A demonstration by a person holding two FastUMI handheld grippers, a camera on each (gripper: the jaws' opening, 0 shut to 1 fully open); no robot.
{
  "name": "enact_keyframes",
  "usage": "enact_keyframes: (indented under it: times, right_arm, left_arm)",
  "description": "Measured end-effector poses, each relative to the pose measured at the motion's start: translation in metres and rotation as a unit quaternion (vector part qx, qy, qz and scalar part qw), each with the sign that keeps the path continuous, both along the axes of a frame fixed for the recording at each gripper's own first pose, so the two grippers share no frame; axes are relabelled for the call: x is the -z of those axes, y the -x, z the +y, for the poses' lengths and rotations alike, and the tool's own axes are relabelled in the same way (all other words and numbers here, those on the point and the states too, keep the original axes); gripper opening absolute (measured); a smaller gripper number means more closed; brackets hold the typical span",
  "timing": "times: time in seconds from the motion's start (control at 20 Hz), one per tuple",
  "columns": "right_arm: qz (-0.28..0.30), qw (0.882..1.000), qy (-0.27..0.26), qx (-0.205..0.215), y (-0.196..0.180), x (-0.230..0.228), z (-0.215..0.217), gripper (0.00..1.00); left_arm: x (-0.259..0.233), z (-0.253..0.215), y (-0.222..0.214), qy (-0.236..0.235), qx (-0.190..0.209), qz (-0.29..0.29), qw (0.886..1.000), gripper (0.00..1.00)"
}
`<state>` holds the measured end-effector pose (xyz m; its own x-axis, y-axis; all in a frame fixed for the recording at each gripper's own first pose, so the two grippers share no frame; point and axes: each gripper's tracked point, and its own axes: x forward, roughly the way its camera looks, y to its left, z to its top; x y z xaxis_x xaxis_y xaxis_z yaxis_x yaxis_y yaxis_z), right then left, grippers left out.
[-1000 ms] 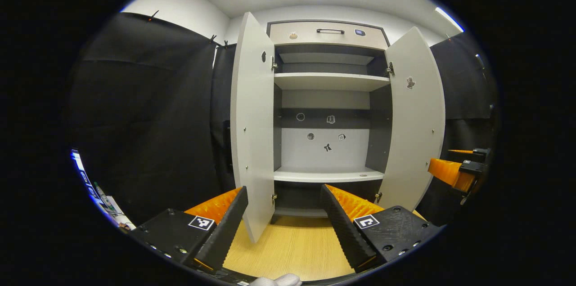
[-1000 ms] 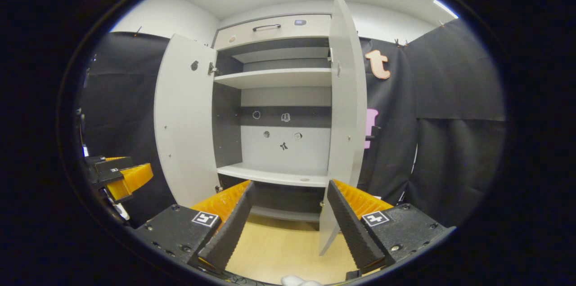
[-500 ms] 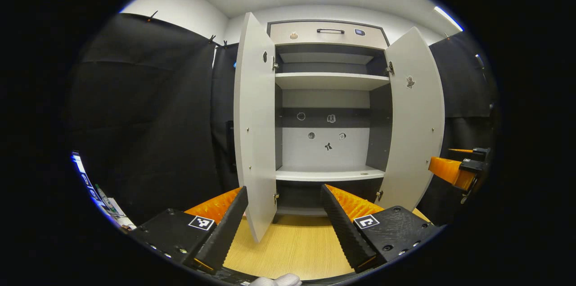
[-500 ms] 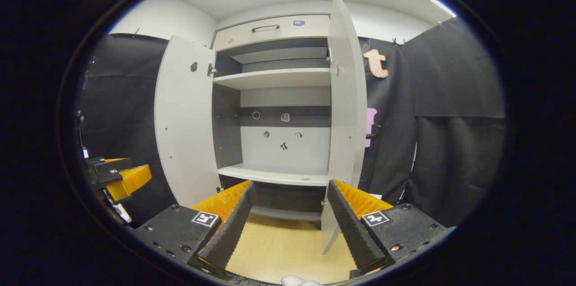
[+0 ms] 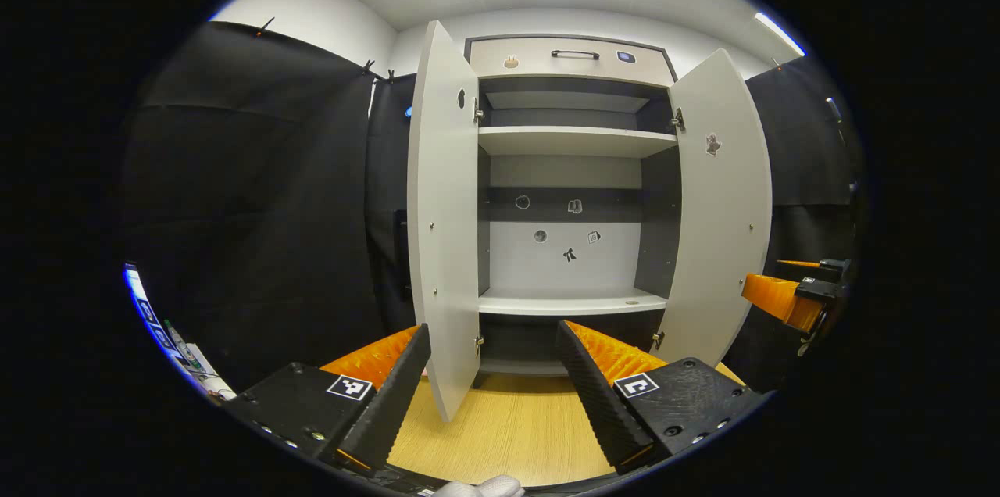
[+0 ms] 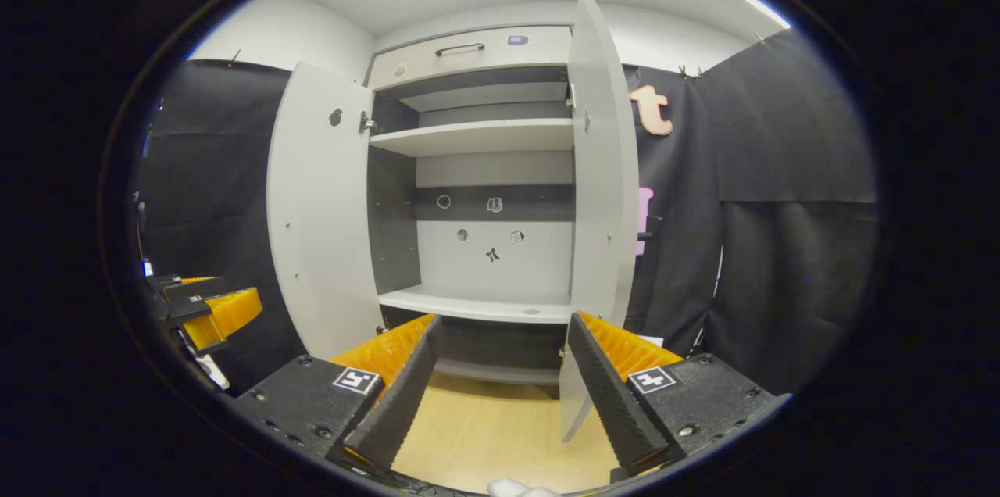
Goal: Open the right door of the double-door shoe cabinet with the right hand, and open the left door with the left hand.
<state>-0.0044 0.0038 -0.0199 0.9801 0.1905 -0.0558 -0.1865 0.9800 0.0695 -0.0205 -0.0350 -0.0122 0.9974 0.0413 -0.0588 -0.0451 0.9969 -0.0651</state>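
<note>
Both grippers' jaws apart, empty.

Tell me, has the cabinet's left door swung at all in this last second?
Yes, slightly. In the left gripper view the left door has swung a bit further open, its bottom edge creeping rightward against the fixed lower shelf.

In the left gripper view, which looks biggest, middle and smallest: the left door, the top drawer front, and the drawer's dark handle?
Largest to smallest, as they look in the left gripper view:
1. left door; it swings toward the camera, so nearness enlarges it
2. top drawer front
3. drawer handle, clearly the smallest
</note>
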Motion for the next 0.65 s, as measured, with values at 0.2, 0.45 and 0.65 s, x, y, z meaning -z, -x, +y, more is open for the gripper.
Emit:
enact_keyframes:
  times: [0.2,0.45,0.65]
  right_arm:
    - [0.0,1.0,0.0,0.001,-0.0001,-0.0002,0.0007,1.0]
    - [-0.001,1.0,0.0,0.002,-0.0015,-0.0017,0.0023,1.0]
    - [-0.001,1.0,0.0,0.001,-0.0019,-0.0018,0.003,1.0]
  left_arm:
    - [-0.0008,0.0009,0.0006,0.0,0.001,0.0,1.0,0.96]
    - [-0.0006,0.0022,-0.0001,0.0,0.002,0.0,1.0,0.96]
    - [-0.0023,0.0019,-0.0008,0.0,0.004,0.0,1.0,0.96]
